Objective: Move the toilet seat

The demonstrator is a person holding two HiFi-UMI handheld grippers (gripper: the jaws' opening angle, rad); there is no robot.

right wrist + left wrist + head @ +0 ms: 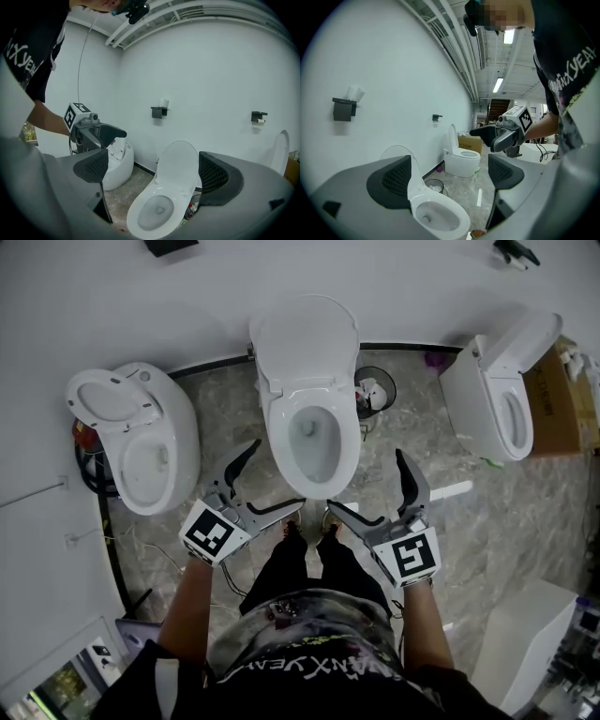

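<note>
One toilet seat (305,338) in play: middle toilet, standing raised, leaning back on the wall, long axis running straight away from both grippers. Bowl (314,442) under it is uncovered. Left gripper (277,474) and right gripper (366,481) flank the bowl's near end, jaws wide apart, gripping nothing, clear of the porcelain. Seat lies ahead and inboard of each, past the bowl. Reach looks about equal. The right gripper view frames the seat between its jaws, so right seems better lined up. Bin (375,390) is ahead of the right gripper, beside the bowl.
</note>
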